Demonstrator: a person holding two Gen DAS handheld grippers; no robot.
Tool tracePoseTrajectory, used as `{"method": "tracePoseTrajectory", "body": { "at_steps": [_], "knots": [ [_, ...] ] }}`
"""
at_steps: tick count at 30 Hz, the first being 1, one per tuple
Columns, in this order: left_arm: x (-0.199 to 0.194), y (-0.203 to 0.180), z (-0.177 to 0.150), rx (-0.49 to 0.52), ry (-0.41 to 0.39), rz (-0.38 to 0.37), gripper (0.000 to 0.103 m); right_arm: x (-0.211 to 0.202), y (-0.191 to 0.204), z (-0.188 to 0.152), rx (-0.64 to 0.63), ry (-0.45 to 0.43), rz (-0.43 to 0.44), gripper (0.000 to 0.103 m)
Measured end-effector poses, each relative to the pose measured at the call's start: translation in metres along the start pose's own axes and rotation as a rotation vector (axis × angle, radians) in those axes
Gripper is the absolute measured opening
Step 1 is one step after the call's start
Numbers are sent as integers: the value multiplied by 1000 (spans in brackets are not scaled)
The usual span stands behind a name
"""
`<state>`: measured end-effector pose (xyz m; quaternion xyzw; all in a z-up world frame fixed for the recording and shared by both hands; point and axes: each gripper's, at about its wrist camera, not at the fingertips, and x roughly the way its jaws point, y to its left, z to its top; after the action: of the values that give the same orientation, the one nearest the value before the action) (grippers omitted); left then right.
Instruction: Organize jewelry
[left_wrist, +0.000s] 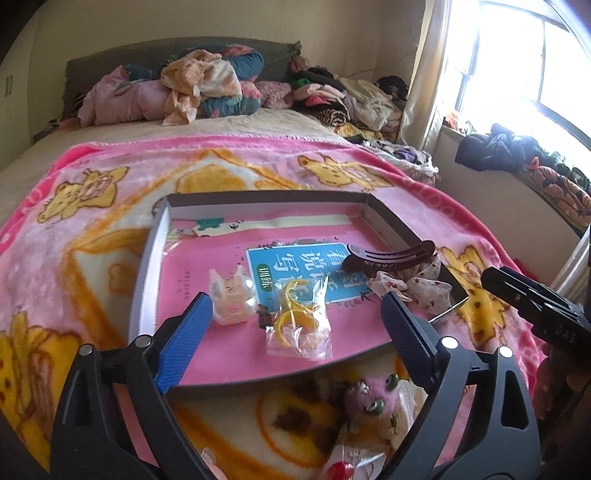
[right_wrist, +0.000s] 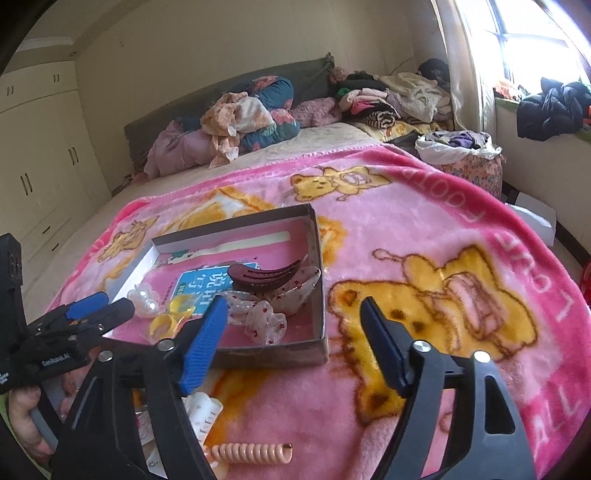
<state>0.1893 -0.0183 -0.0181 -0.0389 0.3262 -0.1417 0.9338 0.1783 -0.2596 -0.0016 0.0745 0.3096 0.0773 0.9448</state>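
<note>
Your left gripper (left_wrist: 297, 306) hovers with jaws wide over the tray (left_wrist: 142, 291). Inside the tray: yellow rings in a bag (left_wrist: 297, 325), pearl clip (left_wrist: 231, 299), dark hair claw (left_wrist: 388, 256).

Your left gripper (left_wrist: 295, 306) hides part of the pink fuzzy toy (left_wrist: 369, 400); bottom edge cuts the red-capped packet (left_wrist: 341, 469), contents unclear.

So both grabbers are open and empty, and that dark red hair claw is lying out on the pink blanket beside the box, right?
Not quite. The dark red hair claw lies inside the box, not on the blanket; the right wrist view shows it. Both grippers, left and right, are open and empty.
</note>
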Motion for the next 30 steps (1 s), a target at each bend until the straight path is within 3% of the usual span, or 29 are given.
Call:
{"method": "tracePoseTrajectory", "body": {
  "at_steps": [7, 30],
  "knots": [
    [-19, 9, -4, -19, -30, 14, 91, -15, 11, -7, -37, -13, 17, 76],
    [-57, 11, -39, 32, -39, 22, 91, -43, 36, -50, -143, 45, 57, 76]
  ]
}}
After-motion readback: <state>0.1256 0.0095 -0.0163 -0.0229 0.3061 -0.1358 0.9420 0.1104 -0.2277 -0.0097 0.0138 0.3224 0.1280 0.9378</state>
